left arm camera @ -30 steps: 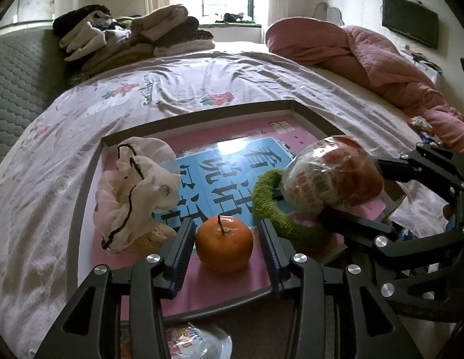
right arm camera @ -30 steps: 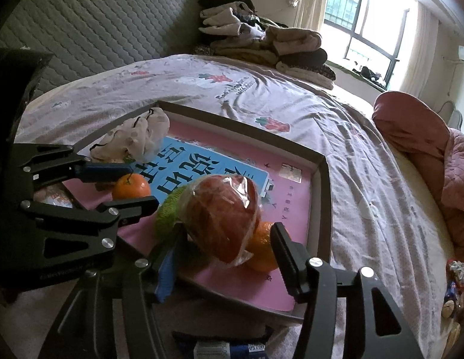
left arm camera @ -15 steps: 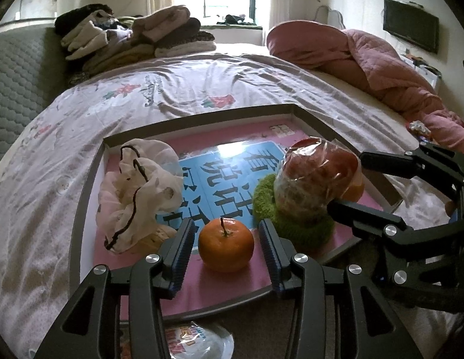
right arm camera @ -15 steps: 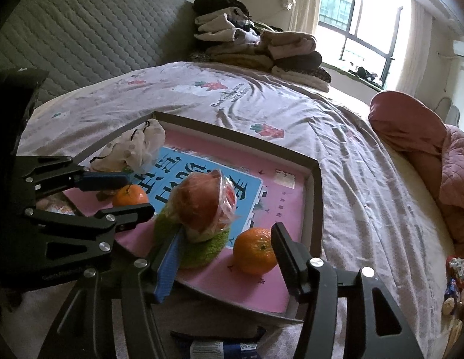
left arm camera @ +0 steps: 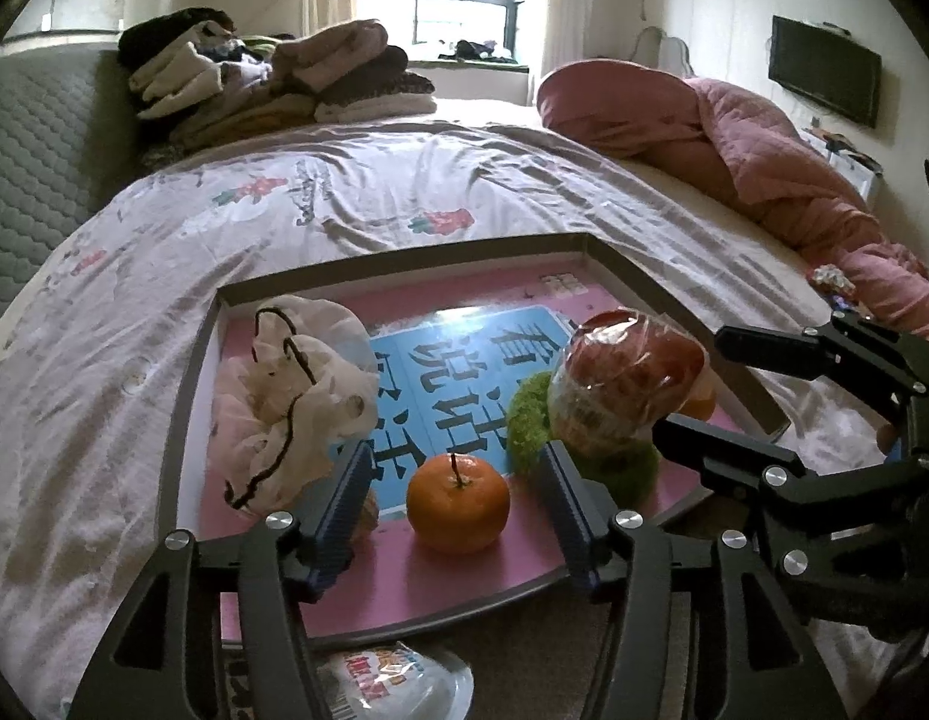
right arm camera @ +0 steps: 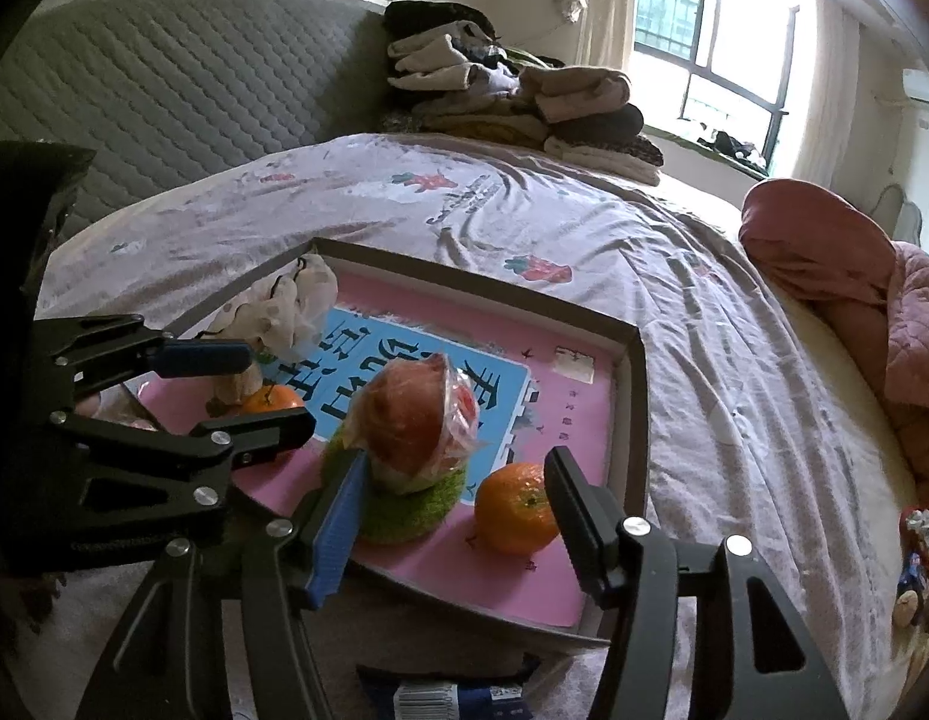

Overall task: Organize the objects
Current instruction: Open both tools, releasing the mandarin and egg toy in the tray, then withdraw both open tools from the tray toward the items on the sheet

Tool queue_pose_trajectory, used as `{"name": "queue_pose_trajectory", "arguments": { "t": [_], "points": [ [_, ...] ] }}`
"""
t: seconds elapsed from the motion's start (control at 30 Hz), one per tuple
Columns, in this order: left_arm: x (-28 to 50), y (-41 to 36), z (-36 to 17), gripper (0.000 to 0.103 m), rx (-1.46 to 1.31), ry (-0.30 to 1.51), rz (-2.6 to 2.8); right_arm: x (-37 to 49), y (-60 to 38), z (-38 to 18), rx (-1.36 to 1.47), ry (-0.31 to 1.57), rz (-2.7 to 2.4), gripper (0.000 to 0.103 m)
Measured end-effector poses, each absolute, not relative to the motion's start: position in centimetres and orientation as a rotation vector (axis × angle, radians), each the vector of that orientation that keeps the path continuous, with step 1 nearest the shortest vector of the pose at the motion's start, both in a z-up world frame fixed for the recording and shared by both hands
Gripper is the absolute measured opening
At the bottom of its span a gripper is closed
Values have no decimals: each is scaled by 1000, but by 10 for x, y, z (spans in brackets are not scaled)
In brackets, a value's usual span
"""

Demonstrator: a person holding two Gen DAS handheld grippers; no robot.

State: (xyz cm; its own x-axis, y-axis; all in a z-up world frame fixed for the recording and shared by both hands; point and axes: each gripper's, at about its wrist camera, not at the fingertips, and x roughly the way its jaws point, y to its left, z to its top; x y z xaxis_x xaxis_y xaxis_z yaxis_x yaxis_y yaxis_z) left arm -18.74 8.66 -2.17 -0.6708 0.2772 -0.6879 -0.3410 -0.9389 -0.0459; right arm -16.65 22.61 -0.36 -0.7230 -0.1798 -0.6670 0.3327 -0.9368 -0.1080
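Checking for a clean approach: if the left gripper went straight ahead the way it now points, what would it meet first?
Probably the small orange tangerine with a stem, which sits on the pink tray directly between the left gripper's open jaws, untouched by them. Beyond it lies the tray's blue printed panel.

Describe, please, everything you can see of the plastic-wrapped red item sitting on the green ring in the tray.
The wrapped item is a rounded reddish lump, perhaps fruit or bread, in crinkled clear plastic printed red. It stands upright on the fuzzy green ring in the pink-floored tray, between two oranges. No gripper holds it.
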Motion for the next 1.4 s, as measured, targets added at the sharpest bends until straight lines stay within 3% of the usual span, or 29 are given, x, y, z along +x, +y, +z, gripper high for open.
{"name": "queue_pose_trajectory", "arguments": {
  "t": [0.63, 1.4],
  "points": [
    [-169, 69, 10, 70, -984, 136, 2701, -152, 236, 23, 913, 261, -2699, 62],
    [-130, 42, 50, 72, -918, 96, 2784, -127, 240, 65, 773, 190, -2710, 62]
  ]
}}
